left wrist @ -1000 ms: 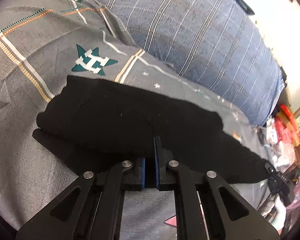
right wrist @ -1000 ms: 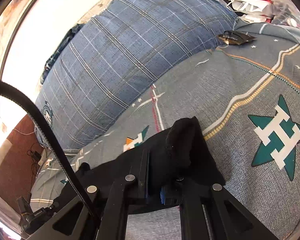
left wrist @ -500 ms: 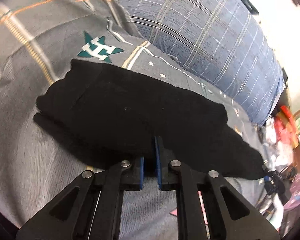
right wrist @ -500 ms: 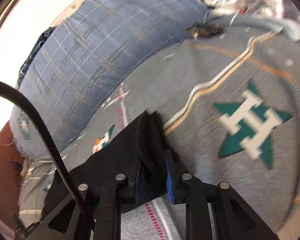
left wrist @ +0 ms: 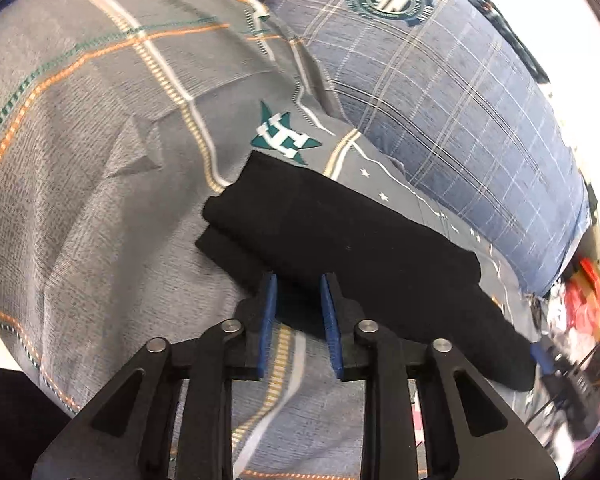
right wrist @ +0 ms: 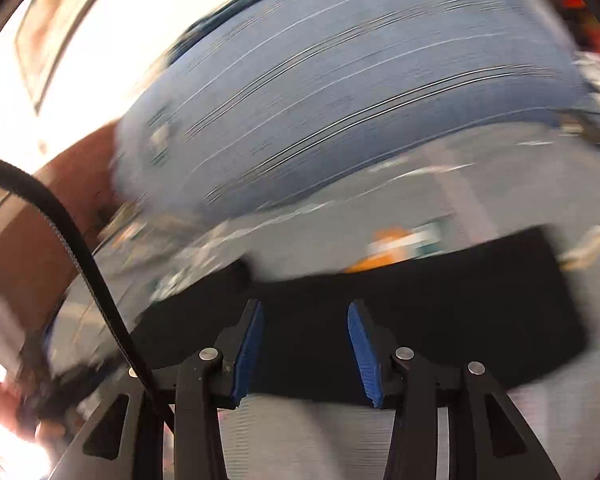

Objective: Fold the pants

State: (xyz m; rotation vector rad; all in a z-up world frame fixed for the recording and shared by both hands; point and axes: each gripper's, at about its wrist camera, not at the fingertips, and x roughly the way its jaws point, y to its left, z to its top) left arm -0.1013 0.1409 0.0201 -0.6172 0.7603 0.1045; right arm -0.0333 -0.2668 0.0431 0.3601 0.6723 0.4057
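Black pants (left wrist: 340, 248) lie folded in a long flat band on the grey bedsheet (left wrist: 100, 200), layers stacked, lower layer sticking out a bit at the end left of the fingers. L gripper (left wrist: 298, 280): jaws opening, blue pads (left wrist: 269, 312) spread w/ a clear gap; the near edge of the pants sits between the tips and just ahead of them, but pads aren't pressing on the cloth, so nothing's pinched. Beyond the L fingertips the pants run off to the right, tapering toward the frame edge. Ahead and a bit left of the tips, past the far edge of the pants, a green star logo (left wrist: 285, 140) on the sheet, partly tucked under the fabric edge. Further ahead and right, a blue plaid pillow (left wrist: 460, 112) w/ a round crest (left wrist: 392, 0), lying along the sheet. Striped lines (cream, orange, green) cross the sheet left of the fingers and one stripe runs under the gap btwn them. R gripper (right wrist: 305, 314): view is heavily motion-blurred, but jaws opening here too, blue pads (right wrist: 250, 352) well apart; pants (right wrist: 420, 312) spread dark across the space btwn and ahead of the fingers, extending further to the right than the left; pads not touching the cloth as far as can be seen. Black cable (right wrist: 80, 264) curves down left of the R fingers. Same pillow (right wrist: 360, 100) smeared across the view beyond the tips.
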